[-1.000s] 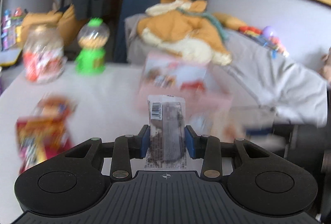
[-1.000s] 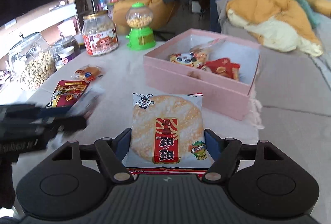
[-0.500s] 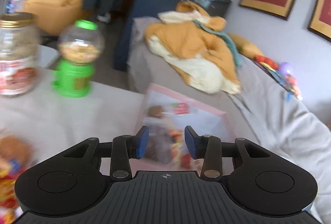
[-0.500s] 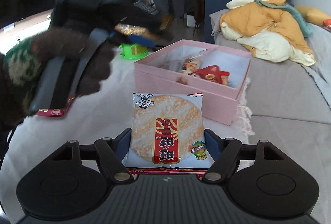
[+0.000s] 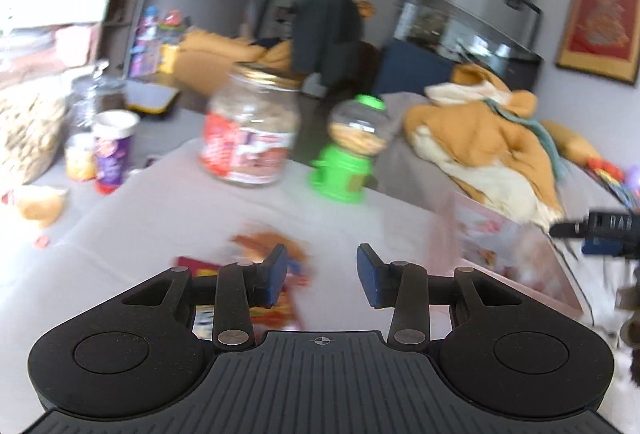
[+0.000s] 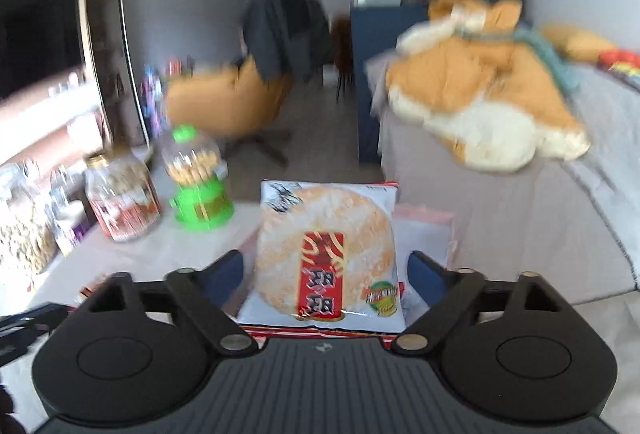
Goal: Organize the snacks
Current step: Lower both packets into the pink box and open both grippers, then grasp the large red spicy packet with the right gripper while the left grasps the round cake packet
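Observation:
My right gripper (image 6: 325,270) is shut on a rice cracker packet (image 6: 326,254), white with a red label, and holds it above the near edge of the pink box (image 6: 424,215). My left gripper (image 5: 322,274) is open and empty above the table. Blurred red and orange snack packets (image 5: 276,274) lie on the table just below its left finger. The pink box (image 5: 516,250) shows at the right in the left wrist view, with snacks inside. The right gripper's tip (image 5: 600,230) shows over the box.
A jar with a red label (image 5: 250,129), a green candy dispenser (image 5: 348,153), a purple cup (image 5: 112,149) and a big glass jar of nuts (image 5: 24,137) stand at the back left of the table. A bun (image 5: 40,203) lies at the left. A sofa with an orange plush (image 5: 488,141) lies behind.
My left gripper let go of the dark snack bar over the pink box and swung back left, open. My right gripper lifted and carried the cracker packet forward to the box.

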`<state>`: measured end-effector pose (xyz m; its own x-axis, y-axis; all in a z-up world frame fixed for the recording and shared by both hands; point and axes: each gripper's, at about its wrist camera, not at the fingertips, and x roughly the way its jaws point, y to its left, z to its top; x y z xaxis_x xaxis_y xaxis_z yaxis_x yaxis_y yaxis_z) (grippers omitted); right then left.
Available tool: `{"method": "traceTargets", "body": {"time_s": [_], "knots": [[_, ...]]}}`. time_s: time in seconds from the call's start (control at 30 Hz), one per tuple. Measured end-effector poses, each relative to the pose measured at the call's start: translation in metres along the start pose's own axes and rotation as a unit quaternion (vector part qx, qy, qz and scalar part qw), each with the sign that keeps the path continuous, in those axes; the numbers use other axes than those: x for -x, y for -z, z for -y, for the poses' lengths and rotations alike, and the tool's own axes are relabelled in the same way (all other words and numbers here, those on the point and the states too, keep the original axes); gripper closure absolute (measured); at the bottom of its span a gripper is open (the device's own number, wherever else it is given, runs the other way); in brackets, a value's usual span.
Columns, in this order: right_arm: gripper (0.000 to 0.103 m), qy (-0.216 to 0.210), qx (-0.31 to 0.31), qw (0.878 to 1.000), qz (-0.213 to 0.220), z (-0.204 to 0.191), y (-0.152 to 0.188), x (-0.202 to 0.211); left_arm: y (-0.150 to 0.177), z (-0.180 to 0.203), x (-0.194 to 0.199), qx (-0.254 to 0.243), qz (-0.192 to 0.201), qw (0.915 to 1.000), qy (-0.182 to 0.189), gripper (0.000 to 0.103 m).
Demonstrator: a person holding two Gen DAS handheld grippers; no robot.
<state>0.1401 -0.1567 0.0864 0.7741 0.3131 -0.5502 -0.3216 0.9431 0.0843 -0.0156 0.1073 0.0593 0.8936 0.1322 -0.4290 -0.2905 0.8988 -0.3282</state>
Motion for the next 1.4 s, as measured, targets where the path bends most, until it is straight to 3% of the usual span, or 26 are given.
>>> {"method": "traceTargets", "body": {"time_s": [0.1, 0.23, 0.37, 0.53, 0.63, 0.73, 0.83, 0.9, 1.03, 1.2, 1.4], "knots": [[0.013, 0.007, 0.005, 1.000, -0.013, -0.014, 0.009, -0.012, -0.002, -0.029, -0.001, 0.040, -0.010, 0.9990, -0.017, 0.060], [0.013, -0.011, 0.057, 0.998, -0.017, -0.063, 0.031, -0.009, -0.001, -0.059, 0.001, 0.063, -0.016, 0.9966, -0.051, 0.060], [0.013, -0.064, 0.098, 0.992, -0.043, -0.121, 0.033, -0.016, -0.002, -0.079, 0.010, 0.070, -0.018, 0.9945, -0.076, 0.060], [0.013, -0.154, 0.064, 0.976, -0.138, -0.187, 0.044, -0.058, -0.001, -0.105, 0.020, 0.079, -0.013, 0.9902, -0.114, 0.060], [0.013, -0.161, 0.079, 0.970, -0.165, -0.226, 0.065, -0.071, 0.000, -0.122, 0.025, 0.094, -0.011, 0.9854, -0.141, 0.060], [0.011, -0.168, 0.115, 0.962, -0.182, -0.261, 0.082, -0.077, 0.004, -0.134, 0.022, 0.107, -0.021, 0.9836, -0.144, 0.060], [0.006, -0.130, 0.195, 0.957, -0.172, -0.291, 0.098, -0.075, 0.008, -0.133, 0.018, 0.099, -0.032, 0.9853, -0.136, 0.060], [0.007, -0.128, 0.221, 0.956, -0.145, -0.291, 0.106, -0.064, 0.009, -0.128, 0.017, 0.092, -0.037, 0.9871, -0.126, 0.060], [0.013, -0.130, 0.203, 0.959, -0.151, -0.253, 0.111, -0.044, 0.012, -0.116, 0.013, 0.079, -0.044, 0.9894, -0.114, 0.060], [0.018, -0.073, 0.188, 0.972, -0.119, -0.188, 0.120, -0.021, 0.016, -0.096, 0.006, 0.057, -0.057, 0.9914, -0.103, 0.060], [0.012, -0.052, 0.129, 0.984, -0.111, -0.126, 0.125, -0.013, 0.013, -0.063, -0.001, 0.016, -0.067, 0.9946, -0.077, 0.060]]}}
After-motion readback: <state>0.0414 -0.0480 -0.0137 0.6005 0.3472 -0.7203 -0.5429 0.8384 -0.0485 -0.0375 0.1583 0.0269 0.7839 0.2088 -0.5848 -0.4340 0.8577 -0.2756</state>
